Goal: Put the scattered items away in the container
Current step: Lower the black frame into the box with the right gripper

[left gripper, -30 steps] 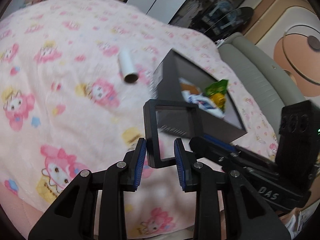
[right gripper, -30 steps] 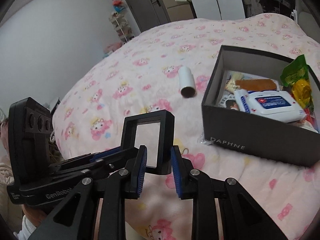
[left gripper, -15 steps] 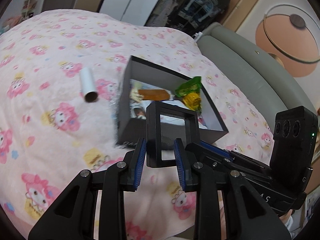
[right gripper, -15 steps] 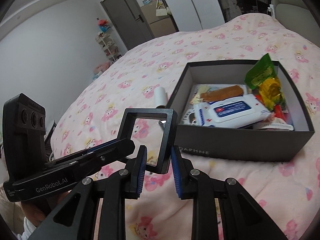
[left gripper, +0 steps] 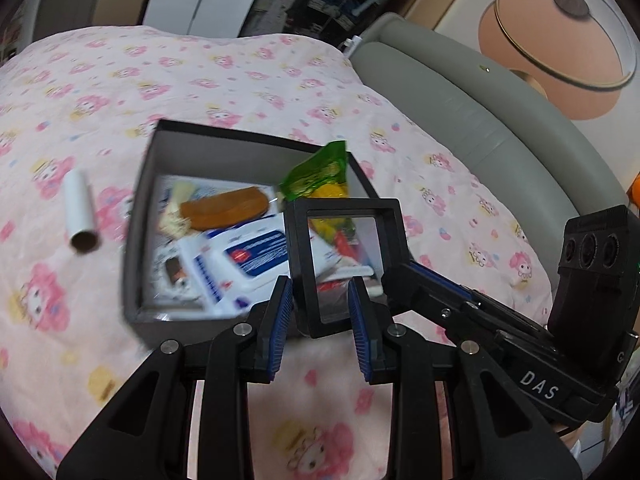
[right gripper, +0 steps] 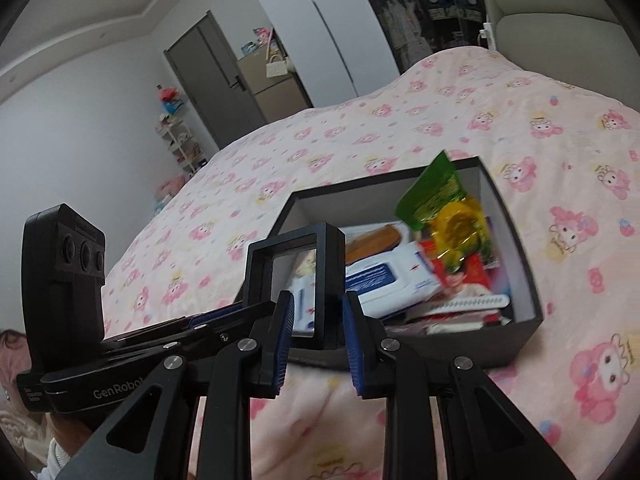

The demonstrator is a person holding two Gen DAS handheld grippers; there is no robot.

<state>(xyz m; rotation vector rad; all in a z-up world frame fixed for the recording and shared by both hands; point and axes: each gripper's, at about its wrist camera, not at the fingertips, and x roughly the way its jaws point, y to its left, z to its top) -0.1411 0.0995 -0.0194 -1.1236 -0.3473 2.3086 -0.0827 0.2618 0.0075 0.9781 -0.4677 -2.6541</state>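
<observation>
**Inspector A:** Two grippers carry one item. Left wrist view first: the left gripper (left gripper: 320, 312) is clamped on the lower edge of a black square frame (left gripper: 344, 264) with a clear pane. The right gripper (left gripper: 404, 276) enters from four o'clock and grips the frame's right side. The frame hangs over the near right corner of the dark box (left gripper: 136, 264).

**Inspector B:** Contents of the box?

**Inspector A:** A wipes pack (left gripper: 248, 256), a brown oblong item (left gripper: 224, 208) and a green snack bag (left gripper: 316, 172) at one o'clock of it. One cardboard tube (left gripper: 80, 212) lies loose on the pink blanket (left gripper: 240, 80), at nine o'clock of the box, apart from it.

**Inspector B:** Right wrist view?

**Inspector A:** The right gripper (right gripper: 318, 332) pinches the frame (right gripper: 296, 276) by its bottom edge; the left gripper (right gripper: 224, 320) reaches in from nine o'clock onto its left side. The box (right gripper: 516, 336) sits directly behind, wipes pack (right gripper: 384, 280) and snack bag (right gripper: 440, 200) visible inside. The tube is out of sight here.

**Inspector B:** Progress?

**Inspector A:** By my judgement, well advanced: several items are stowed, the frame is at the rim but not yet set down, and the tube remains to be collected.
</observation>
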